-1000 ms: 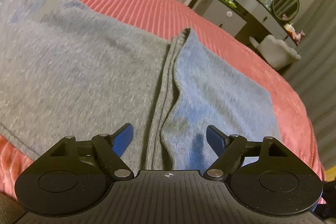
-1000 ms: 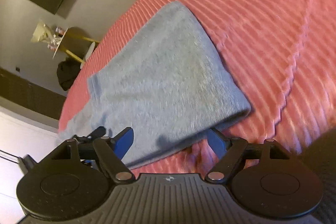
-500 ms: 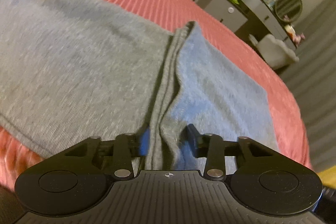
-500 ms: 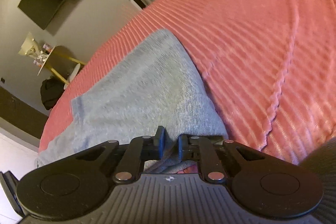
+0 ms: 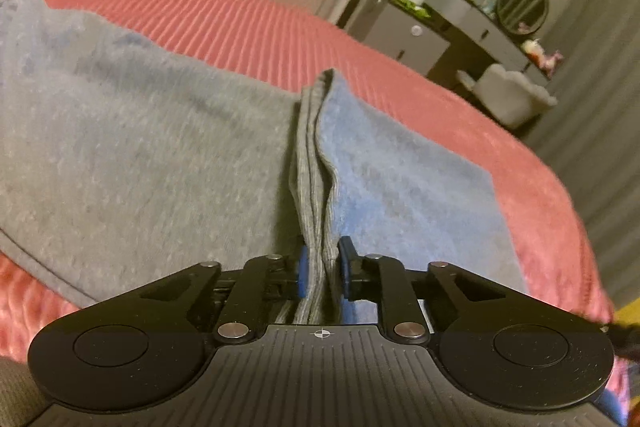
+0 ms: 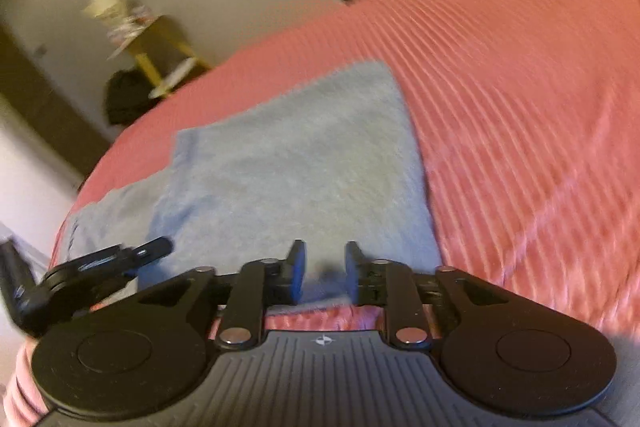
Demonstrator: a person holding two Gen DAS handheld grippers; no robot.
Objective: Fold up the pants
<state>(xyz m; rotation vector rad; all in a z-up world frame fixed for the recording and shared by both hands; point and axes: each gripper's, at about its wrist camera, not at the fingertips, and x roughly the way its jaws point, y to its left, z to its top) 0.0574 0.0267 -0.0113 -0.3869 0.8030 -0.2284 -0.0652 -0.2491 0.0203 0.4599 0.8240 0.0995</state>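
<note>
red bed [image 5: 248, 27] — left gripper [image 5: 322, 269] angled down

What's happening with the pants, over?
Left gripper closing, pinching pants fold. Right gripper reopening, pads apart over pants edge, grip unclear. Pants on bed. Nothing in the way.

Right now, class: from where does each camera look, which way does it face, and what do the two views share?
Left wrist: on the left gripper, facing forward and down over the pants; it pinches their ribbed fold.
Right wrist: on the right gripper, facing down over the pants' near edge; the left gripper shows too.
Shared: pants, pink bedspread.
</note>
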